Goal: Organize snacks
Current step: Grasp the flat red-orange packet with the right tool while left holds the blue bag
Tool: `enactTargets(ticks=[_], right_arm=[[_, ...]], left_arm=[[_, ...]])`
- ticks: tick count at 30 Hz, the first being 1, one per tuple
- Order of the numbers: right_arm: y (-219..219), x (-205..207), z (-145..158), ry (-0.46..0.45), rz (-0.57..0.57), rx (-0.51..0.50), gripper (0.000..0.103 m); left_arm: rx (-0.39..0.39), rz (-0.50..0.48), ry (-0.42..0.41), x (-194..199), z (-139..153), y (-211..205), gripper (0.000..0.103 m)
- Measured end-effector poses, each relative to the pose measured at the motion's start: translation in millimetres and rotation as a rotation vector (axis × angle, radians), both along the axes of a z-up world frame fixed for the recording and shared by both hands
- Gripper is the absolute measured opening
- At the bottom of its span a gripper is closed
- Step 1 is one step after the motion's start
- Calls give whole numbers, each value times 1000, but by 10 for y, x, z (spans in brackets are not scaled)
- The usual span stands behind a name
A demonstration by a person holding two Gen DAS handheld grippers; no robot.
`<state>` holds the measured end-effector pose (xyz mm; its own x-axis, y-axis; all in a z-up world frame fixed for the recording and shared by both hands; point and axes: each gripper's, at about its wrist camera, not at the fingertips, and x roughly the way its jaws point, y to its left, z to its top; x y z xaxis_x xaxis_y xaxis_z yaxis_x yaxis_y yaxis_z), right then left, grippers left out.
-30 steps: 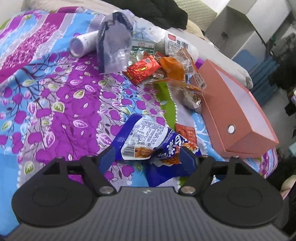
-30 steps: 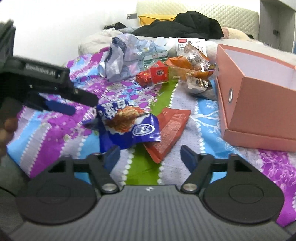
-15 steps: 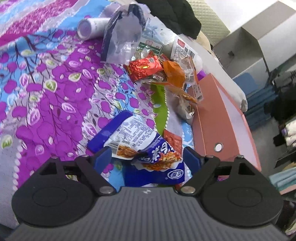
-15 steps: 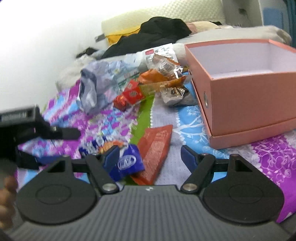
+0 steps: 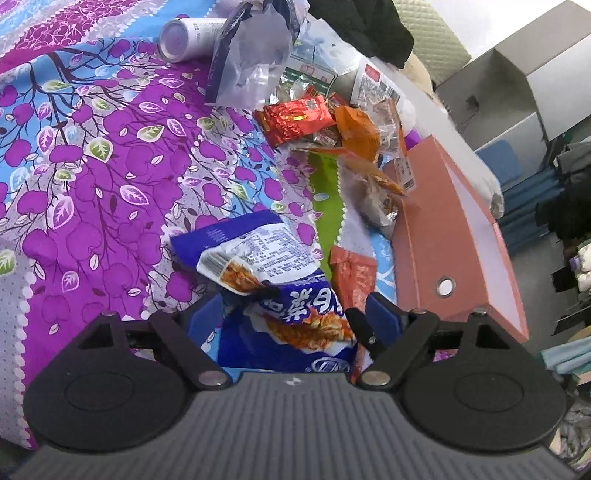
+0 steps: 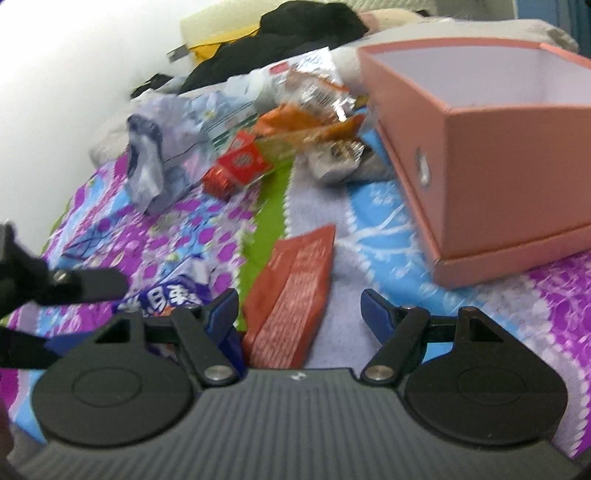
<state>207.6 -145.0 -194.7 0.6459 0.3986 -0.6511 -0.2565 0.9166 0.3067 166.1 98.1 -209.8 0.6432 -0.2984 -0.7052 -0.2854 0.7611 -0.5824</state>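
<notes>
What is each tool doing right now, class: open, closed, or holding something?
Left tool: open, around the blue snack bag, not gripping.
Right tool: open, empty, over the red packet.

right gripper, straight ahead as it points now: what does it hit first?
Likely the flat red snack packet, lying between the open fingers of the right gripper. The pink box sits farther off to the side.

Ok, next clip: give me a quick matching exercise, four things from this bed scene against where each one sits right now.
Things:
1. blue snack bag
2. flat red packet
3. pink box
4. white can

Places:
A. lying on its side at the far end of the bedspread
B. between the left gripper's open jaws
C. between the right gripper's open jaws
D. open and empty, right of the snack pile

Pairs: 1-B, 2-C, 3-D, 4-A
</notes>
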Motion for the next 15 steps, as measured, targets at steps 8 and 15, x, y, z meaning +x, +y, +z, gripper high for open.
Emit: enactTargets(ticks=[8, 15], right_arm=[[243, -128, -27, -30, 78, -81, 75], [227, -112, -77, -43, 83, -128, 57]], left_arm=[[103, -40, 35, 47, 11, -138, 87], [155, -68, 33, 81, 15, -228, 87]])
